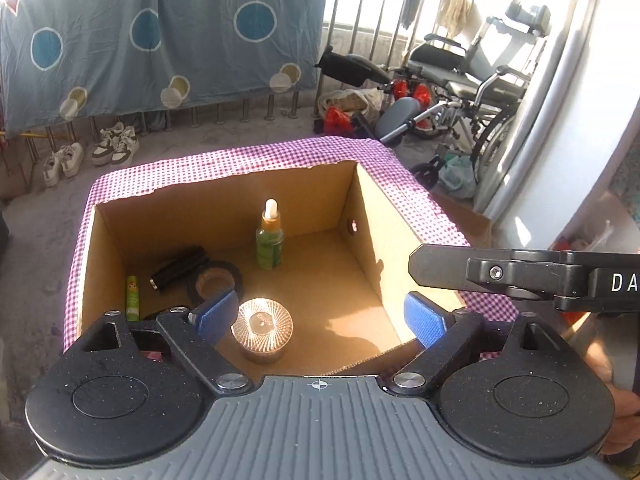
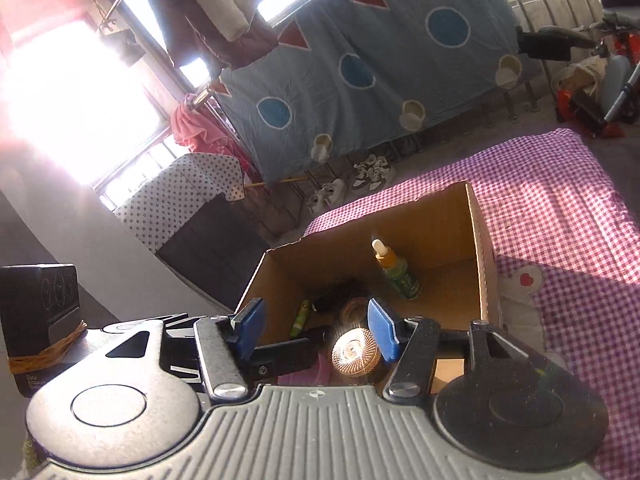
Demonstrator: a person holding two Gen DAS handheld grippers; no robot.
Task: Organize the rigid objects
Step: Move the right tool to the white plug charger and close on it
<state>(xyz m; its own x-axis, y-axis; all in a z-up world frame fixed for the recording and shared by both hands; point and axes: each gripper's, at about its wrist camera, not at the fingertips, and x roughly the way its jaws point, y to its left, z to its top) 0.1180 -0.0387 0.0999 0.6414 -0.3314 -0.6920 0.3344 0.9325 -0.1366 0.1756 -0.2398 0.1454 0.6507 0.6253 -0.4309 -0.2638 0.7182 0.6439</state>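
Observation:
An open cardboard box (image 1: 372, 216) stands on a purple checked cloth (image 1: 408, 184). Inside it are a green dropper bottle (image 1: 269, 240) standing upright, a black tape roll (image 1: 216, 278), a black cylinder (image 1: 178, 268), a small green tube (image 1: 132, 298) and a ribbed glass jar (image 1: 262, 330) in sunlight. My left gripper (image 1: 320, 316) hovers over the box's near edge, open and empty. My right gripper (image 2: 314, 330) is open and empty above the box (image 2: 478, 240); the jar (image 2: 354, 352) and the dropper bottle (image 2: 396, 272) show beyond its fingers.
The right gripper's black body (image 1: 520, 272) reaches in from the right of the left wrist view. A wheelchair (image 1: 472, 80) stands at the back right, shoes (image 1: 116, 146) and a hanging blue sheet (image 1: 160, 32) behind the table. A black device (image 2: 38, 320) sits at left.

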